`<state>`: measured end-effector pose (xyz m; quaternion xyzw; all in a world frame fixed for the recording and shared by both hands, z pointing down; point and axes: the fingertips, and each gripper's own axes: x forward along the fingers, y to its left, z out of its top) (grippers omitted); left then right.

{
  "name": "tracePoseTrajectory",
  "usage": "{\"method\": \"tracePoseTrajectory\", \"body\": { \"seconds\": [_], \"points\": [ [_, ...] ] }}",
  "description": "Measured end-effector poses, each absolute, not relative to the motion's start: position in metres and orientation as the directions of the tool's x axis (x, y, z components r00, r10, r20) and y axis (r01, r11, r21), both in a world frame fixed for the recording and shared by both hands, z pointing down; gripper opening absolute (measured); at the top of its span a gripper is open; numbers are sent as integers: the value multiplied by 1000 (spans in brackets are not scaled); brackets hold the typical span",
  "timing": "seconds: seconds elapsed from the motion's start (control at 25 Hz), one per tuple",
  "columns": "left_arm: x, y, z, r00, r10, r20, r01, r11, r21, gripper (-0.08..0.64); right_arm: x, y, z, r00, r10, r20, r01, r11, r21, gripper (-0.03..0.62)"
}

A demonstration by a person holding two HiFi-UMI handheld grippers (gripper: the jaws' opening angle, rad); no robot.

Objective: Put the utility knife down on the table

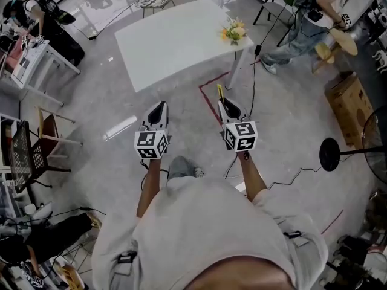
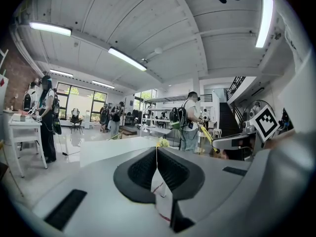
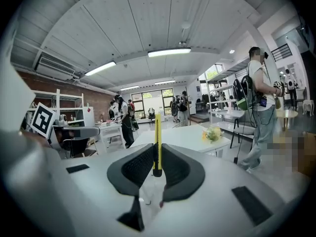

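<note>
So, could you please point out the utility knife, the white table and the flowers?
utility knife [image 3: 158,139], right gripper view, middle of its yellow body.
white table [image 1: 175,41], head view, bare part of the top.
flowers [image 1: 234,32], head view, middle of the blooms.

Open grey floor on the near side of the table [image 1: 175,41], with only red tape [image 1: 208,99] flat on it and a cable [image 1: 253,83] running past the right leg. The tabletop is open across its left and near parts, and flowers [image 1: 234,32] stand at the right corner. A chair [image 1: 51,139] is well off left, while a box [image 1: 347,104], a fan base [image 1: 330,154] and a person [image 1: 314,17] are well off right.
</note>
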<state>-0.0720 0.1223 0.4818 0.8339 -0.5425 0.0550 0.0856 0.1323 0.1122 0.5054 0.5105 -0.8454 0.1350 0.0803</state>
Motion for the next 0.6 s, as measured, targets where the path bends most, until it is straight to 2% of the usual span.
{"method": "tracePoseTrajectory", "body": {
  "seconds": [0.6],
  "points": [
    [-78, 10, 508, 439, -876, 198, -898, -428, 100, 21, 121, 6, 523, -447, -845, 293, -895, 426, -134, 69]
  ]
}}
